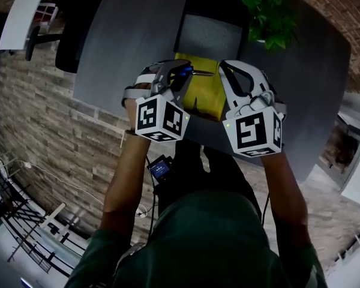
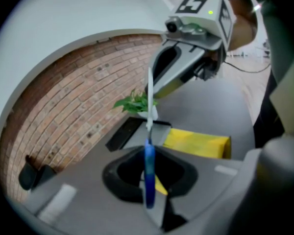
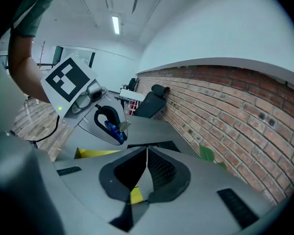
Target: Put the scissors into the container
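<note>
Scissors (image 2: 149, 175), blue-handled and slim-bladed, stand clamped in left tongs (image 2: 150, 152).

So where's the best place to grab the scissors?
Grab the scissors by the blue handle, coming edge-on from the handle end, as the left gripper has them now. They are thin and flat there, and the blades stick out over the yellow container.
</note>
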The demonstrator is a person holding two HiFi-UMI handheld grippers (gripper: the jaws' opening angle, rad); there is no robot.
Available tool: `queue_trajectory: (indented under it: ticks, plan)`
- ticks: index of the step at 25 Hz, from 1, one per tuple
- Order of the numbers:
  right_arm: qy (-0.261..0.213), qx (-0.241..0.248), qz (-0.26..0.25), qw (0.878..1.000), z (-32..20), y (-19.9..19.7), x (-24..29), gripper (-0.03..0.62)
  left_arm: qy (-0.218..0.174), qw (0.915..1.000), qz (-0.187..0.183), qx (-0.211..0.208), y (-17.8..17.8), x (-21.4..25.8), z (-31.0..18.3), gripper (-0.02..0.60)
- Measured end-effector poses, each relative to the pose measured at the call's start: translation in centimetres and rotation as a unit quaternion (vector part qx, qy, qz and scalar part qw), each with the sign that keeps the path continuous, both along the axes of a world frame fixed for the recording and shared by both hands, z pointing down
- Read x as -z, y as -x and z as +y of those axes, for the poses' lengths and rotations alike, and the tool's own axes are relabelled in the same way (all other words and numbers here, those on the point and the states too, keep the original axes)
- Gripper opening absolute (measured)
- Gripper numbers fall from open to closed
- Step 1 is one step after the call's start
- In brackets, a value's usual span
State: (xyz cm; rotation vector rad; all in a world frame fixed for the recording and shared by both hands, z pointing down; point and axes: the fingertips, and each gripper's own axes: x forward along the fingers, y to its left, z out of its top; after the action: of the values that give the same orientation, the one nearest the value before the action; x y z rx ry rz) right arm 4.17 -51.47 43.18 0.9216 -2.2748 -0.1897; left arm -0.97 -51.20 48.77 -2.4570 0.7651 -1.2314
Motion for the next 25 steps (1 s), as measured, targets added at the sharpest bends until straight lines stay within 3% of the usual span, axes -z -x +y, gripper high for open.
queue_trajectory:
  ticks: [13, 25]
  plan:
    - [0.031, -0.004, -0.001, 1.0, 0.0, -0.4, -5.4, 0.008, 0.014, 0.9994, -0.032, 0.002, -0.1, -6.0, 0.3, 0.036]
    - [0.056, -0.014, 0.003, 0.998, -0.7, -1.1, -8.6, 0.008, 0.018, 0.9962, -0.085, -0.011, -0.5, -10.4, 0.0, 0.037]
